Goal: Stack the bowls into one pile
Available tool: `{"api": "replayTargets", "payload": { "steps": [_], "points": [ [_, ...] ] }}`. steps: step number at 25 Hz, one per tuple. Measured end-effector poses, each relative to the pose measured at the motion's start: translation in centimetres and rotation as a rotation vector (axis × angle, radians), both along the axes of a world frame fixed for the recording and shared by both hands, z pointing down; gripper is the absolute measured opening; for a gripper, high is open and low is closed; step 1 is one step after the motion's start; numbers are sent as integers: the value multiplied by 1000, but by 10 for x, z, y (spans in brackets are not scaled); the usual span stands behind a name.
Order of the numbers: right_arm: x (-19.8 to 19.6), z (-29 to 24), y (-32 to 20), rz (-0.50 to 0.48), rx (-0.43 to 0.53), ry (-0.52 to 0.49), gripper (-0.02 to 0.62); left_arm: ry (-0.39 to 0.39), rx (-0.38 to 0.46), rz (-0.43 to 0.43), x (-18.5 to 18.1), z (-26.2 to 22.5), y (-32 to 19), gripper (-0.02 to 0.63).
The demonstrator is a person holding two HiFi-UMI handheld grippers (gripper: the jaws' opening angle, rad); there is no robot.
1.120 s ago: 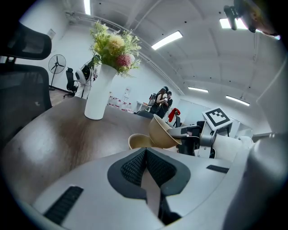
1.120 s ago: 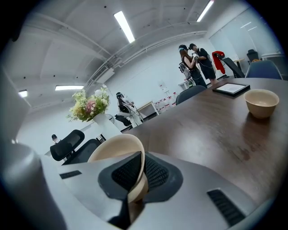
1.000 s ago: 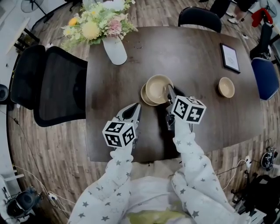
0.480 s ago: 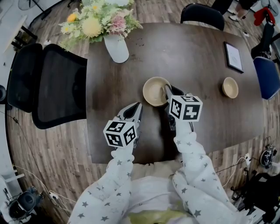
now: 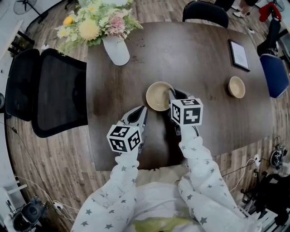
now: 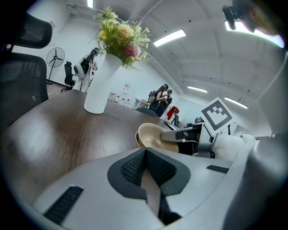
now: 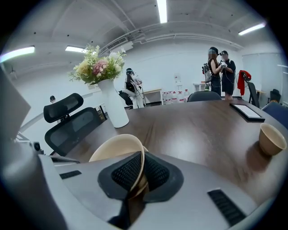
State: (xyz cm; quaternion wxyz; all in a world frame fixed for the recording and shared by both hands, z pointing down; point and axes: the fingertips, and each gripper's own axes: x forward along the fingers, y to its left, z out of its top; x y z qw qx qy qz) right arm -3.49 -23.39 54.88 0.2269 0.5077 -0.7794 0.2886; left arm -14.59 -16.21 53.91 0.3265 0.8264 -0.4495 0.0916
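A beige bowl (image 5: 158,96) sits nested in a second bowl of the same colour at the middle of the dark table (image 5: 199,63); only a sliver of the lower rim (image 6: 137,137) shows. My right gripper (image 5: 171,94) is shut on the top bowl's near-right rim, and in the right gripper view the thin rim (image 7: 141,167) runs between the pads. A third, smaller beige bowl (image 5: 236,87) stands alone at the right (image 7: 271,138). My left gripper (image 5: 143,109) hovers just left of the pile, shut and holding nothing (image 6: 146,158).
A white vase of flowers (image 5: 116,50) stands at the table's far left. A framed picture (image 5: 239,55) lies at the far right. A black chair (image 5: 59,90) stands left of the table, another (image 5: 205,12) behind it, a blue one (image 5: 275,77) to the right.
The held bowl was tilted and offset above the lower bowl. It has come down and to the left, levelled, and now sits inside it. The left gripper has stayed put.
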Motion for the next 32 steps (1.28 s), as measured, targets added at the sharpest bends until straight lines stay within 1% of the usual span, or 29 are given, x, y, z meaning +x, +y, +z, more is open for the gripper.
{"api": "replayTargets", "payload": {
  "steps": [5, 11, 12, 14, 20, 24, 26, 28, 30, 32],
  "points": [
    [-1, 1, 2, -11, 15, 28, 34, 1, 3, 5, 1, -1, 1, 25],
    [-5, -2, 5, -30, 33, 34, 43, 2, 11, 9, 2, -5, 2, 25],
    [-6, -2, 5, -33, 35, 35, 58, 2, 13, 10, 1, -5, 2, 25],
    [-8, -2, 5, -34, 47, 38, 145, 1, 17, 13, 1, -6, 1, 25],
    [-9, -5, 7, -19, 68, 8, 173, 0, 30, 19, 1, -9, 1, 25],
    [-6, -7, 10, -2, 71, -17, 173, -2, 43, 22, 2, -13, 2, 25],
    [-2, -9, 12, 11, 74, -15, 170, -3, 52, 26, 4, -16, 2, 25],
    [3, -11, 13, 19, 85, 2, 143, -2, 64, 30, 6, -20, 1, 25],
    [7, -15, 14, 31, 101, 3, 93, -4, 76, 35, 7, -24, 0, 25],
    [11, -19, 16, 45, 114, -6, 80, -19, 91, 43, 9, -28, -1, 25]
  ]
}}
